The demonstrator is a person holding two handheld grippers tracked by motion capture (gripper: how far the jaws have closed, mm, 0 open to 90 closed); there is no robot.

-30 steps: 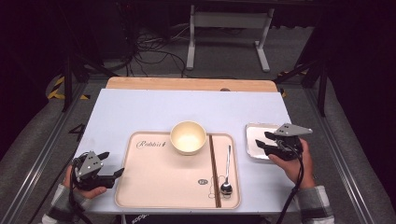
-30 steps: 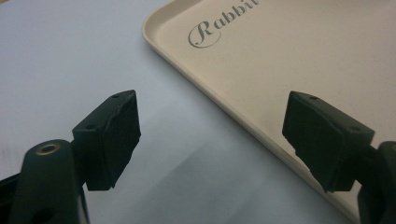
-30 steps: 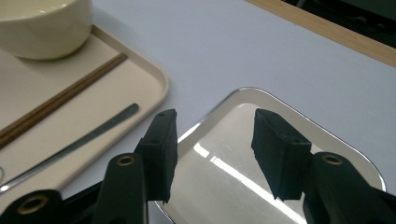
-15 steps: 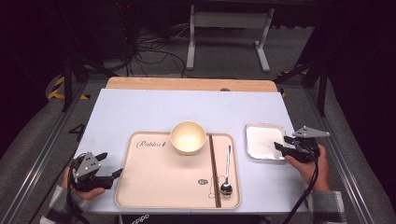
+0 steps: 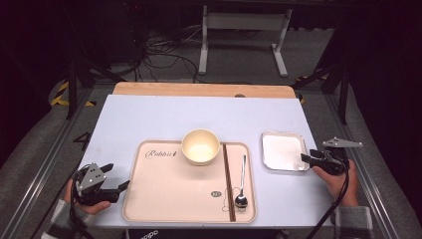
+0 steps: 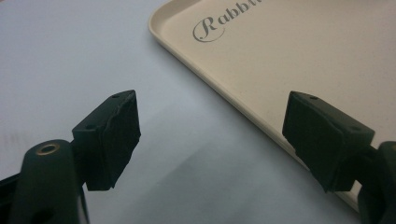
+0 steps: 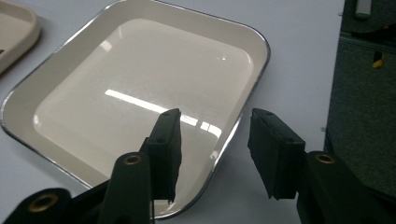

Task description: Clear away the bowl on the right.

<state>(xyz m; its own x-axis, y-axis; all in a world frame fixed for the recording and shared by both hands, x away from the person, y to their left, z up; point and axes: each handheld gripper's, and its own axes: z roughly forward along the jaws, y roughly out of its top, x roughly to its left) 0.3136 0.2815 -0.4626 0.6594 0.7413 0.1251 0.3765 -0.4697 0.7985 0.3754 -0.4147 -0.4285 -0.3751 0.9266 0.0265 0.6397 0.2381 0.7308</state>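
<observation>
A white square dish with a metal rim lies on the table, right of the beige tray. My right gripper sits at the dish's right edge. In the right gripper view its jaws straddle the dish rim, one over the inside and one outside. They have just been closing a little but stand apart from the rim, so the gripper is open. My left gripper rests open at the tray's left edge. Its jaws span the tray rim and grip nothing.
On the tray stand a cream bowl, a pair of dark chopsticks and a metal spoon. The table's right edge lies just past my right hand. A wooden strip runs along the far edge.
My right gripper has slid rightward from above the dish to its right rim and dropped lower. The left gripper has stayed put.
</observation>
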